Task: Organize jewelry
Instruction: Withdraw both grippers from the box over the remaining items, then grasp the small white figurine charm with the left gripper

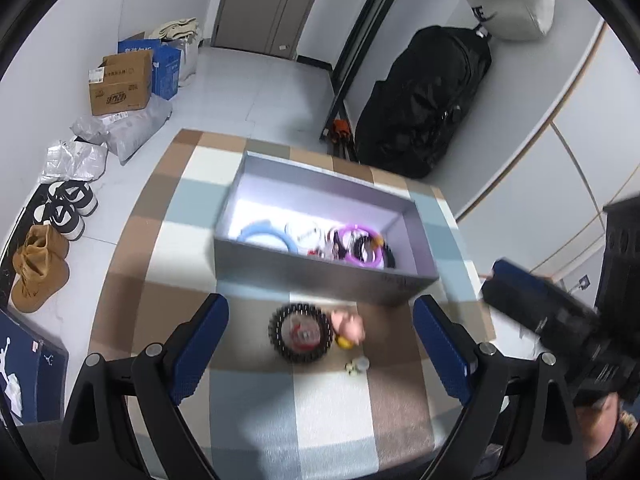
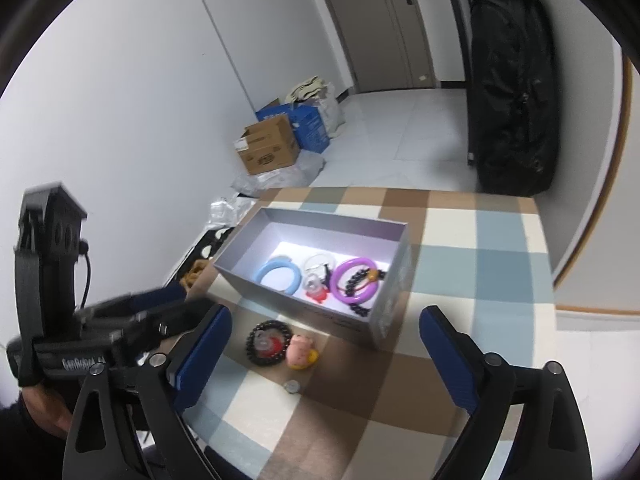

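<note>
Jewelry sits partly inside the grey box [image 1: 320,280] on my checked table [image 1: 256,400] and partly outside it. Taking the box as the landmark: inside it, toward its left end, lies a light blue bangle [image 1: 267,235]; near its middle a clear bangle [image 2: 318,263] with small red and white pieces beside it; toward its right end a purple bangle [image 1: 360,248] with a black bead strand [image 2: 360,280] lying across it. Just in front of the box's near wall, on the tablecloth, lies a black beaded bracelet [image 1: 301,332] with something red inside its ring. Touching that bracelet on its right is a small pink figure [image 1: 349,326] with a yellow bit under it, and a little nearer to me than that lies a tiny round piece [image 1: 357,365], apart from the rest.

My left tool [image 1: 320,356] hovers on the near side of the box, above the bracelet and the pink figure, its blue-padded jaws spread wide and gripping nothing. My right tool [image 2: 325,360] hangs over the same spot in front of the box, jaws equally wide apart, also empty. From the right wrist view my left tool shows at the box's near left; from the left wrist view my right tool shows off the box's right end.
</note>
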Available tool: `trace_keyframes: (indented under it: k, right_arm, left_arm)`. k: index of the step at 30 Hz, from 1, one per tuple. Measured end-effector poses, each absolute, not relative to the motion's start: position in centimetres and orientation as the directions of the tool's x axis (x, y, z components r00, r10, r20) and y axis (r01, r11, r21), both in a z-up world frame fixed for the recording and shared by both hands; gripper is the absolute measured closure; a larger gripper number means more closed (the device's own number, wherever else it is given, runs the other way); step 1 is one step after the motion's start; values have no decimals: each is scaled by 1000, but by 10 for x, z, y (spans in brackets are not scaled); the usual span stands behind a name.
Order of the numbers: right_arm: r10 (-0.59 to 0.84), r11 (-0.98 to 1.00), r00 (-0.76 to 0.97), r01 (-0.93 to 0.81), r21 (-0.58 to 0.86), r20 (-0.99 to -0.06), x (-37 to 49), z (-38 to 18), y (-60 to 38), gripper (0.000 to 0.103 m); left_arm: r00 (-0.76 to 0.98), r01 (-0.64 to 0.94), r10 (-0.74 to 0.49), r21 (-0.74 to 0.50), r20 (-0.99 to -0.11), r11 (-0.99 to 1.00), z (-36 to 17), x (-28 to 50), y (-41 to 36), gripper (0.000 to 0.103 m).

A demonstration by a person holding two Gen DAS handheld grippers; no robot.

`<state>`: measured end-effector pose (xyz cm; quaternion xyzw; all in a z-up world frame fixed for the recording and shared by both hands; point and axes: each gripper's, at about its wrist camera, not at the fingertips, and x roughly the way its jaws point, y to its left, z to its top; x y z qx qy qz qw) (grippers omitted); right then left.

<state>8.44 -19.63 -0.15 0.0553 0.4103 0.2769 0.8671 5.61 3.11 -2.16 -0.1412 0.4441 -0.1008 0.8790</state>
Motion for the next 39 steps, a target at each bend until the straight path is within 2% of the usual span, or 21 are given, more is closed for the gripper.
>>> trace_keyframes:
  k: [3,12,21,24,25,28,30,34,39]
  right_arm:
    - [529,844,517,-402,354,-673,86,0,-206,4]
    - [524,848,522,-391,358,-673,83,4,-211,4]
    - [531,847,536,-358,392,-657,84,8,-228,4]
    - [532,847,539,-352,399,-653,84,9,-232,4]
    - [533,846,539,-351,402,-652,84,10,-232,4]
    - [536,844,541,-353,404,-648,82,11,-234,4]
    - [538,843,541,-354,405,-646,81,12,-236,4]
    - [540,842,547,-345,415,-640,81,13,-241,4]
    - [541,841,548,-335,425,-638,81,13,-245,4]
  left_arm:
    - [570,52,-260,-282,-779,958,-29,51,23,12]
    - [459,101,-259,-239,-850,966,-56,52,-5,12]
    - [463,179,-241,-176,-853,968,-61,46,-21,13]
    - [453,195,-207,-131,-867,972,-66,47,-27,21]
    - [447,199,-203,-124,-871,972,-68,49,-28,28]
    - [458,200,-164,-79,-874,977,-68,50,-31,28]
    - [467,198,-159,-72,-870,978,-67,49,-32,35]
    - [474,203,-115,-19,-873,979,-68,47,-37,50]
    - [484,238,-68,56,-872,970,-69,43,-42,75]
